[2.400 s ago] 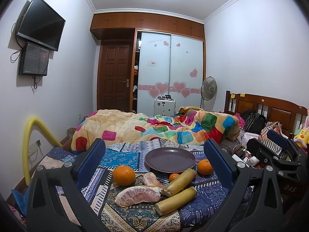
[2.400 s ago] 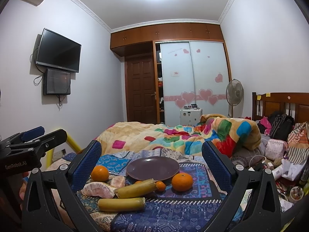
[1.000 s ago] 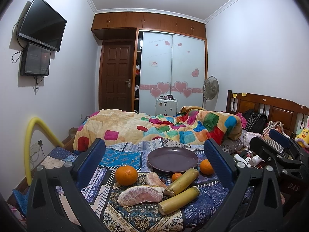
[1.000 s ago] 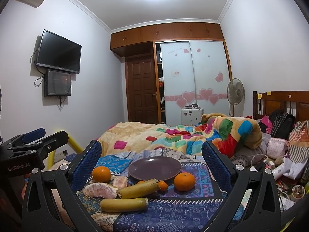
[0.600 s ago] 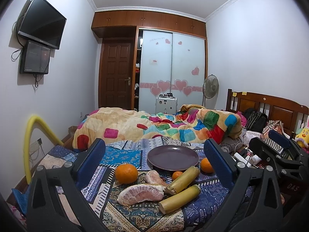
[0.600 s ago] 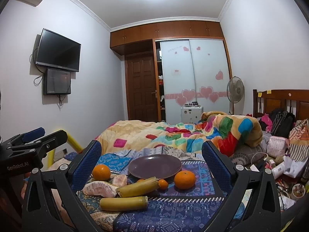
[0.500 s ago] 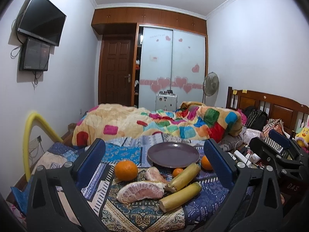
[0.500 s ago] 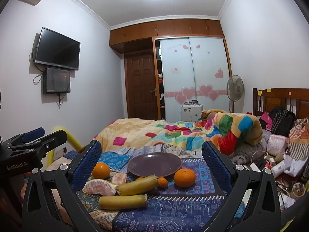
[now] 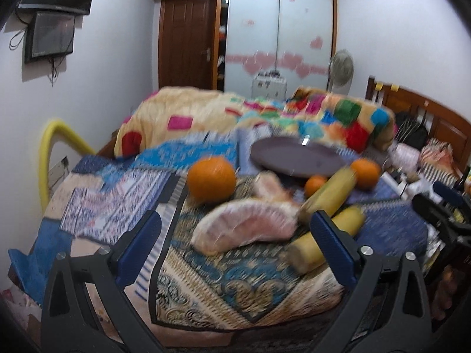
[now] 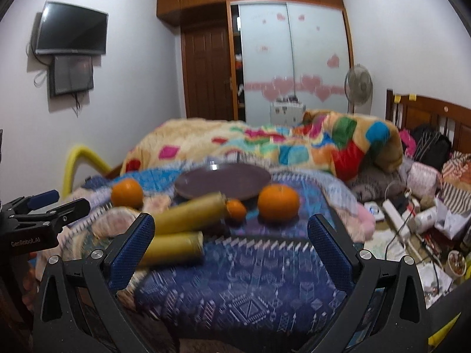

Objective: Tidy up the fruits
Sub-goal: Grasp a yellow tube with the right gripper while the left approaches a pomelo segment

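A dark purple plate lies on a patterned cloth on the bed. In front of it lie a big orange, a second orange, a small orange, peeled pomelo pieces and two yellow cane sticks. My left gripper is open, just short of the large pomelo piece. My right gripper is open, empty, low before the sticks and second orange.
A colourful quilt lies heaped behind the plate. Clutter of cables, bottles and bags fills the bed's right side by the wooden headboard. A yellow foam tube arches at the left wall.
Both grippers have moved forward and down toward the fruit, which now looks much larger and blurred. The jaws stay open. No fruit has moved.
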`<state>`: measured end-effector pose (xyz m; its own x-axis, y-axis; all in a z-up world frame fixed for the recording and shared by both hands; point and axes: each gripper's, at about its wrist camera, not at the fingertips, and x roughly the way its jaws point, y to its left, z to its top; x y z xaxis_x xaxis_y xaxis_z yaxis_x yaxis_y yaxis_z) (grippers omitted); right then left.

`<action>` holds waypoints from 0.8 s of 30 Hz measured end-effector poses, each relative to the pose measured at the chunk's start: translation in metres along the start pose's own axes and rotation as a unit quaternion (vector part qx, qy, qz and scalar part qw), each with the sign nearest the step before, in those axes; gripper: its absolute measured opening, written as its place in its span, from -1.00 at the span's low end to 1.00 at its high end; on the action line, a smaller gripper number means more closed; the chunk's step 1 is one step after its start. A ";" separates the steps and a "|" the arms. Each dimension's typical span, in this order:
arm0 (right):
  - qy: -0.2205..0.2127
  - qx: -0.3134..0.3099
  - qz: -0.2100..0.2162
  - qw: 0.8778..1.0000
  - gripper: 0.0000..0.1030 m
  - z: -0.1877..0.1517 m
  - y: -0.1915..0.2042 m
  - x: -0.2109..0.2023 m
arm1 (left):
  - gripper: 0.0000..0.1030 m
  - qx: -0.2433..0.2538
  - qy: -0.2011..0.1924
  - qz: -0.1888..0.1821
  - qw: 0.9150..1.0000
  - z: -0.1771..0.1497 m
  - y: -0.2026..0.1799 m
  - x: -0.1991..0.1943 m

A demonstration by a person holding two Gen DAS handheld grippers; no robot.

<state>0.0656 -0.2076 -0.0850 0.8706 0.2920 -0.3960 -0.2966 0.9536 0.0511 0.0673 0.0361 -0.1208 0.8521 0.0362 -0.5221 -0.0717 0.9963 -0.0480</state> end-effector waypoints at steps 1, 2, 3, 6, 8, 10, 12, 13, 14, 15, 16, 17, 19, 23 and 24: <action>0.011 -0.001 -0.001 1.000 1.00 -0.003 0.000 0.004 | 0.92 0.002 0.012 0.003 1.000 -0.006 0.002 0.006; 0.019 -0.002 -0.002 1.000 1.00 -0.005 0.001 0.008 | 0.91 0.006 0.023 0.006 1.000 -0.011 0.002 0.011; 0.027 -0.004 -0.003 1.000 1.00 -0.008 0.001 0.011 | 0.91 0.007 0.029 0.007 1.000 -0.015 0.003 0.015; 0.051 -0.005 -0.003 0.999 1.00 -0.017 0.002 0.022 | 0.91 0.015 0.048 0.006 0.999 -0.021 0.003 0.024; 0.062 -0.004 0.000 0.998 1.00 -0.020 0.002 0.028 | 0.91 0.019 0.054 0.002 0.998 -0.023 0.001 0.027; 0.072 -0.003 0.004 0.997 1.00 -0.022 0.002 0.033 | 0.91 0.023 0.062 -0.008 0.998 -0.025 -0.003 0.033; 0.078 -0.004 0.004 0.997 1.00 -0.023 0.002 0.036 | 0.91 0.026 0.068 -0.013 0.997 -0.026 -0.008 0.036; 0.079 -0.005 0.003 0.997 1.00 -0.024 0.002 0.036 | 0.91 0.028 0.066 -0.014 0.997 -0.026 -0.011 0.035; 0.079 -0.006 0.002 0.997 1.00 -0.023 0.001 0.036 | 0.91 0.029 0.066 -0.018 0.997 -0.026 -0.014 0.035; 0.078 -0.005 0.001 0.997 1.00 -0.023 0.000 0.037 | 0.91 0.027 0.069 -0.028 0.997 -0.026 -0.016 0.035; 0.078 -0.004 0.000 0.997 1.00 -0.021 -0.001 0.035 | 0.91 0.025 0.071 -0.036 0.997 -0.026 -0.018 0.035; 0.078 -0.004 0.000 0.997 1.00 -0.020 -0.001 0.035 | 0.91 0.024 0.073 -0.047 0.996 -0.026 -0.023 0.036; 0.078 -0.001 -0.001 0.997 1.00 -0.017 -0.003 0.035 | 0.91 0.029 0.073 -0.053 0.996 -0.025 -0.031 0.036; 0.077 0.004 0.001 0.997 1.00 -0.013 -0.005 0.033 | 0.91 0.040 0.070 -0.068 0.994 -0.023 -0.051 0.037; 0.078 0.004 0.001 0.997 1.00 -0.012 -0.005 0.033 | 0.91 0.040 0.070 -0.072 0.994 -0.023 -0.053 0.039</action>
<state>0.0909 -0.2034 -0.1097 0.7982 0.2799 -0.5334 -0.2948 0.9537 0.0593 0.0922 -0.0172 -0.1577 0.7701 -0.1120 -0.6280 0.0913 0.9937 -0.0652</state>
